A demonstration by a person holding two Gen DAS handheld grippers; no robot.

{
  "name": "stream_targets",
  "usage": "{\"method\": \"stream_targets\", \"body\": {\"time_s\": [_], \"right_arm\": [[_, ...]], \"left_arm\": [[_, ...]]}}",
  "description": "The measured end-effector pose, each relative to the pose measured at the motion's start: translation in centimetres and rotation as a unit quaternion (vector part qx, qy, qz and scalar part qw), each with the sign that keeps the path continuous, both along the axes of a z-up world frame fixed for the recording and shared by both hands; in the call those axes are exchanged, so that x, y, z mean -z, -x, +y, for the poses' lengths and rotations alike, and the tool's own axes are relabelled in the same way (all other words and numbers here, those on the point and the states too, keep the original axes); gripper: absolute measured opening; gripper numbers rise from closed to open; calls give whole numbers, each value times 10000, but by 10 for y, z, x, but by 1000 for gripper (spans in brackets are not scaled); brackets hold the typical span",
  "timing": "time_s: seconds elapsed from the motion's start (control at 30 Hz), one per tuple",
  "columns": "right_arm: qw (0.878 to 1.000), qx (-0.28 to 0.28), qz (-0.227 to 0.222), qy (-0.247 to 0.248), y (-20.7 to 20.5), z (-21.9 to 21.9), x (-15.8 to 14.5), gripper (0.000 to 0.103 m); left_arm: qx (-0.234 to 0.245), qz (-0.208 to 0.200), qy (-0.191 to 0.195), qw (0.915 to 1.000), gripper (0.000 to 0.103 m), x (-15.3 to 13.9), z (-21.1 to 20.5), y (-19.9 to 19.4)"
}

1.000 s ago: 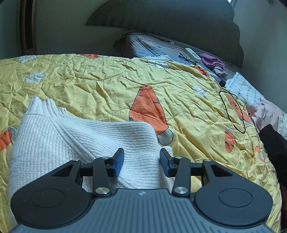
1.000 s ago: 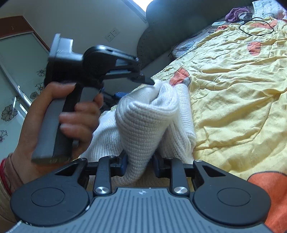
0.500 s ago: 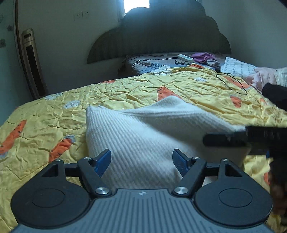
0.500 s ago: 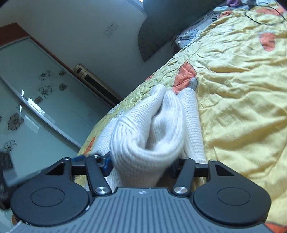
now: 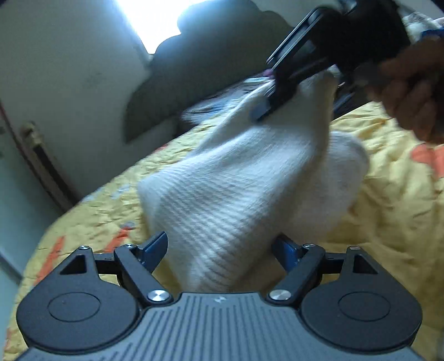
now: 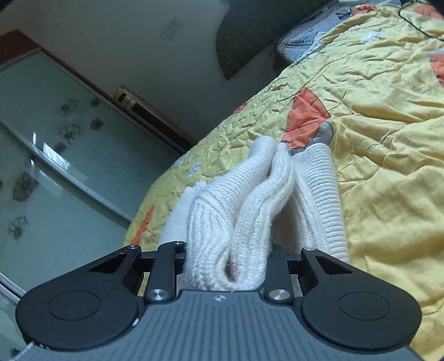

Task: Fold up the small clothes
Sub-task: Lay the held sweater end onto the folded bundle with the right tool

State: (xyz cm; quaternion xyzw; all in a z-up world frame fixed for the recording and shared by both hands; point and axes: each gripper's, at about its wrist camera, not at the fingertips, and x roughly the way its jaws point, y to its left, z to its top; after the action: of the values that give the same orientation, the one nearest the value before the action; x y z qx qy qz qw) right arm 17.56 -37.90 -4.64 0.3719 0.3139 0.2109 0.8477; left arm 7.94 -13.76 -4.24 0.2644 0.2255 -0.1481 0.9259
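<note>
A white ribbed knit sweater (image 5: 236, 200) rises off the yellow carrot-print quilt (image 5: 388, 211). In the left wrist view its lower part runs between the fingers of my left gripper (image 5: 222, 247), whose jaws are opening wide and not pressing it. At the upper right of that blurred view, a hand holds my right gripper (image 5: 302, 102), which lifts the sweater's top. In the right wrist view the sweater (image 6: 249, 211) is bunched in thick folds between the closing jaws of my right gripper (image 6: 224, 250). The fabric hides the pads.
A dark padded headboard (image 6: 249, 36) and a patterned pillow (image 6: 313, 36) lie at the bed's far end. A black cable (image 6: 421, 25) rests on the quilt (image 6: 388, 144). Glass sliding doors (image 6: 55, 166) and a standing air conditioner (image 6: 149, 113) line the wall beside the bed.
My left gripper let go of the sweater, spread its jaws, rolled and swung round to face the right gripper. The right gripper loosened, then closed again on the bunched sweater and lifted it.
</note>
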Motion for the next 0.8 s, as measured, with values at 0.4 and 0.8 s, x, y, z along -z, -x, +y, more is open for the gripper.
{"method": "stream_targets", "body": {"time_s": [0.4, 0.8], "right_arm": [[9994, 0, -38, 337, 36, 8, 38, 25], [9995, -300, 85, 20, 20, -5, 32, 55]], "left_arm": [[-496, 79, 187, 9986, 90, -3, 43, -8], [98, 661, 1383, 9881, 90, -47, 54, 8]]}}
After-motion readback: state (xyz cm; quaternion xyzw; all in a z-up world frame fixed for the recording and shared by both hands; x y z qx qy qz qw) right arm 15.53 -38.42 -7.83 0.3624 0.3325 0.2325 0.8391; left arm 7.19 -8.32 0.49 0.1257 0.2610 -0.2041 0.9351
